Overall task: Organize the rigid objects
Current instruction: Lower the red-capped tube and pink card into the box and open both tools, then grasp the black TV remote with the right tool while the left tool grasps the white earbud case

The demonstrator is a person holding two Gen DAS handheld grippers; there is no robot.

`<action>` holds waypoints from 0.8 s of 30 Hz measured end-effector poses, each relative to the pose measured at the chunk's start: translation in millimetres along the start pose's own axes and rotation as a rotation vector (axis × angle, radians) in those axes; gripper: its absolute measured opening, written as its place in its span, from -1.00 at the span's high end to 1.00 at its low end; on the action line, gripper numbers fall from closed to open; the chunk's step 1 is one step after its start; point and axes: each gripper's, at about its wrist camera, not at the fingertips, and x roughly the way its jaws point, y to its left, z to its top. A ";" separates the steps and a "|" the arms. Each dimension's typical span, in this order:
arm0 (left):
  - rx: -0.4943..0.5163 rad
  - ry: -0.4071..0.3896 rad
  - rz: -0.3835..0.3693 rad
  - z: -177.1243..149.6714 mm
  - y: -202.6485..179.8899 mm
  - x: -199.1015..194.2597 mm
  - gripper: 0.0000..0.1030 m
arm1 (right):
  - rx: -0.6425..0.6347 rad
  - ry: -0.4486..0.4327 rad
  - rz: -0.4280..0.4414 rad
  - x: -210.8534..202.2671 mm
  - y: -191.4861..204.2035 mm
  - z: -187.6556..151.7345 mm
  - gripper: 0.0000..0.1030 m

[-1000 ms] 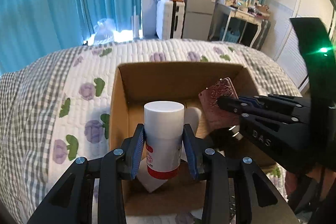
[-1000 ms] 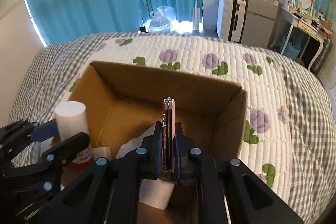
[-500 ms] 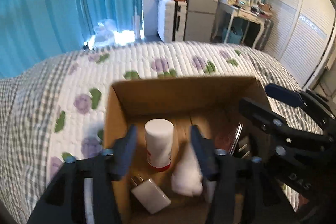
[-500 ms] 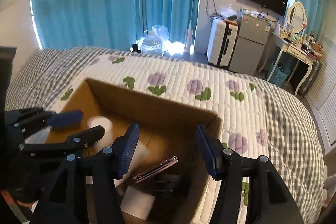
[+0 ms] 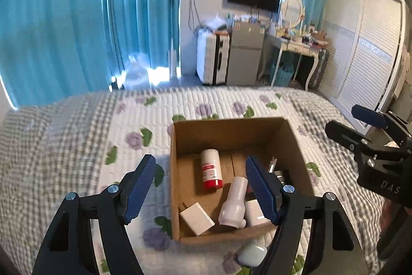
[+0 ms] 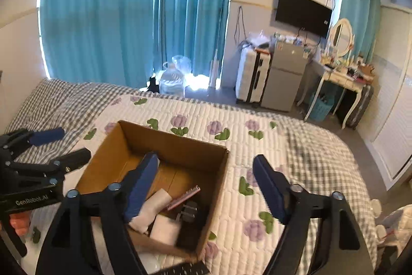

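An open cardboard box [image 5: 175, 172] sits on the flowered quilt. Inside lie a white bottle with a red base [image 5: 211, 169], a white flask-shaped bottle [image 5: 235, 202], a white charger block [image 5: 197, 218] and a pink phone [image 6: 184, 197] leaning on a black adapter [image 6: 189, 210]. My left gripper [image 5: 199, 159] hovers above and in front of the box, its jaws opening with nothing held between them. My right gripper [image 6: 206, 159] hangs over the box's right side, its jaws also opening and empty. Each gripper also shows in the other view: the right gripper [image 5: 345, 120] and the left gripper [image 6: 73, 143].
A white earbud case [image 5: 252, 254] lies on the quilt [image 5: 77, 146] just in front of the box. A dark flat object [image 6: 185, 269] lies at the box's near corner. Beyond the bed stand teal curtains, a white suitcase [image 5: 212, 58], a small fridge and a dressing table.
The left gripper let go of the red-based bottle and the right let go of the pink phone. Both items now lie in the box. Both grippers opened, rose and drew back.
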 end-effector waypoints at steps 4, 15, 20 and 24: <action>-0.017 -0.050 -0.022 -10.5 1.1 -39.4 -0.45 | -0.003 -0.037 -0.011 -41.0 6.4 -11.0 -0.70; -0.058 -0.069 0.037 -55.4 13.0 -68.0 -0.45 | -0.037 -0.035 -0.053 -77.9 29.1 -67.2 -0.83; -0.041 -0.015 0.056 -92.1 15.8 -42.3 -0.45 | 0.037 0.079 -0.004 -47.5 20.0 -99.5 -0.83; -0.057 0.109 0.054 -128.0 19.7 -3.4 -0.45 | 0.094 0.200 0.026 -10.1 15.6 -133.8 -0.83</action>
